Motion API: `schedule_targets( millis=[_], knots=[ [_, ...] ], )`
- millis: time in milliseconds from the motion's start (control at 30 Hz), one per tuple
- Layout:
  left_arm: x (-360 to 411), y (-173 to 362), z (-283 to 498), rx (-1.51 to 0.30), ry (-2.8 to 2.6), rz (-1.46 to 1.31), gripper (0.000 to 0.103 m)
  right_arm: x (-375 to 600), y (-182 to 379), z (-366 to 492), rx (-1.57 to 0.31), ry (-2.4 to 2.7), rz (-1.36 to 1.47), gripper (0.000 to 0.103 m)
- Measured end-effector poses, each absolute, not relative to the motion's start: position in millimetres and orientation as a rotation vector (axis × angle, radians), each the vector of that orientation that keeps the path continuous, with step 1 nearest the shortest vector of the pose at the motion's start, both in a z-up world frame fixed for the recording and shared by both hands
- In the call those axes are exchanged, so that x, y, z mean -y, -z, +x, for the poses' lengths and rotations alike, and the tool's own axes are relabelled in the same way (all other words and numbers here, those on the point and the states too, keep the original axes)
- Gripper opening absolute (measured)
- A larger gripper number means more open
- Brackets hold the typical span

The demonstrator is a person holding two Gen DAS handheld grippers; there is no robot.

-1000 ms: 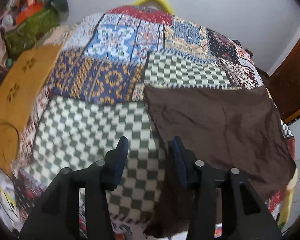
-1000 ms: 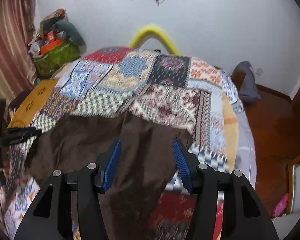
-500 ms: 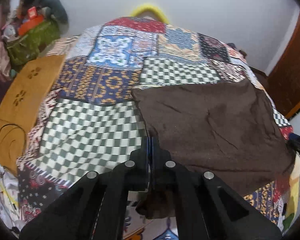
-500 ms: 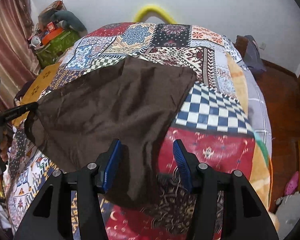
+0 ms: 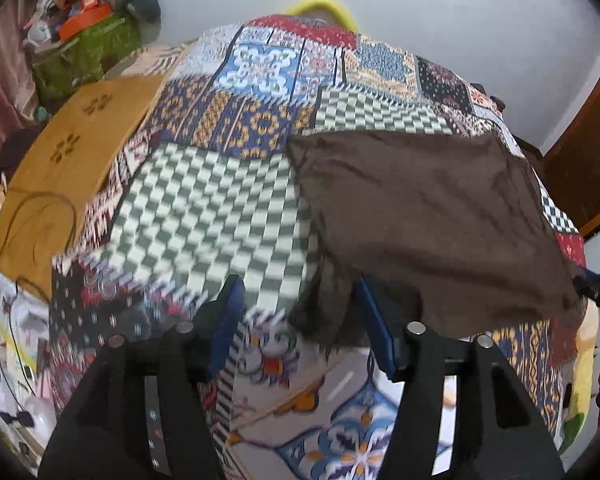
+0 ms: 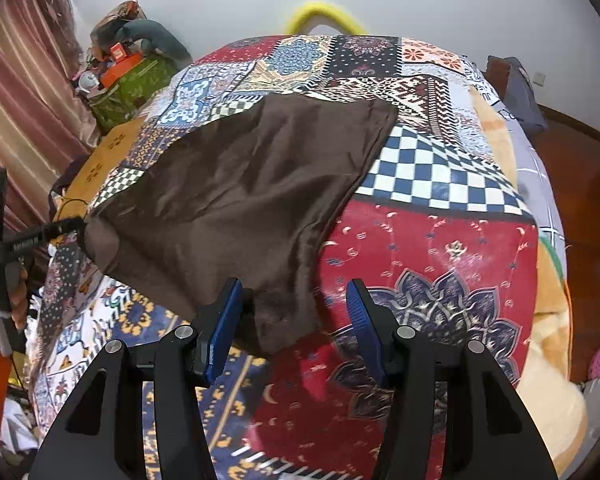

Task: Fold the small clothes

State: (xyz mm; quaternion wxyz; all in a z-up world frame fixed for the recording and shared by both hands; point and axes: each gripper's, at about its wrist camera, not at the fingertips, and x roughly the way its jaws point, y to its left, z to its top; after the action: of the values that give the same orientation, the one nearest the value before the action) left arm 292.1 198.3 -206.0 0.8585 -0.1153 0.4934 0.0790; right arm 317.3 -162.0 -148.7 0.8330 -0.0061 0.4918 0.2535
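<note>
A small brown cloth (image 5: 428, 216) lies spread on the patchwork bedspread (image 5: 204, 208), its near edge sagging toward me. My left gripper (image 5: 300, 312) is open, its blue pads either side of the cloth's near left corner, which droops between them. In the right wrist view the same brown cloth (image 6: 252, 196) lies flat. My right gripper (image 6: 296, 312) is open around the cloth's near right corner. The left gripper's tip (image 6: 60, 228) shows at the cloth's left corner there.
A yellow-brown mat (image 5: 72, 168) lies at the bed's left edge. A green bag with clutter (image 5: 88, 48) stands at the back left. A wooden door (image 5: 584, 148) is at the right. A dark cushion (image 6: 516, 92) sits on the floor by the wall.
My left gripper was shut on the cloth's corner half a second ago and has opened, letting it droop. The right gripper stays open; the cloth's near edge has been drawn closer.
</note>
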Motion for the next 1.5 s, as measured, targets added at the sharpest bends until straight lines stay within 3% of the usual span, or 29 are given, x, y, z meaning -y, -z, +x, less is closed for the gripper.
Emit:
schedule_targets(
  millis=[300, 400, 433, 467, 500, 533, 700, 1233, 1367, 1500],
  knots=[
    [-190, 240, 295, -1.104, -0.104, -0.343, 0.059, 142, 161, 312, -1.067, -0.557, -0.043, 0.05],
    [-186, 239, 301, -1.087, -0.088, -0.357, 0.048, 140, 163, 313, -1.066, -0.564, -0.036, 0.05],
    [-185, 239, 302, -1.078, -0.086, -0.355, 0.035, 139, 164, 313, -1.065, -0.567, -0.04, 0.047],
    [-183, 239, 304, -1.077, -0.074, -0.359, 0.028, 139, 164, 312, -1.06, -0.571, -0.045, 0.041],
    [-183, 239, 305, -1.083, -0.055, -0.373, 0.018, 138, 164, 311, -1.057, -0.581, -0.046, 0.028],
    [-182, 239, 306, -1.082, -0.045, -0.384, 0.014, 137, 165, 310, -1.062, -0.584, -0.048, 0.015],
    [-171, 228, 296, -1.054, -0.017, -0.3, 0.01, 145, 164, 304, -1.064, -0.581, -0.02, 0.009],
    [-171, 218, 225, -1.135, 0.029, -0.302, 0.012, 159, 156, 251, -1.099, -0.575, -0.068, 0.01],
    [-178, 226, 211, -1.164, -0.032, -0.279, 0.015, 158, 153, 243, -1.082, -0.519, -0.148, 0.016],
    [-186, 217, 208, -1.153, -0.051, -0.284, 0.016, 160, 133, 242, -1.023, -0.481, -0.189, 0.033]
  ],
)
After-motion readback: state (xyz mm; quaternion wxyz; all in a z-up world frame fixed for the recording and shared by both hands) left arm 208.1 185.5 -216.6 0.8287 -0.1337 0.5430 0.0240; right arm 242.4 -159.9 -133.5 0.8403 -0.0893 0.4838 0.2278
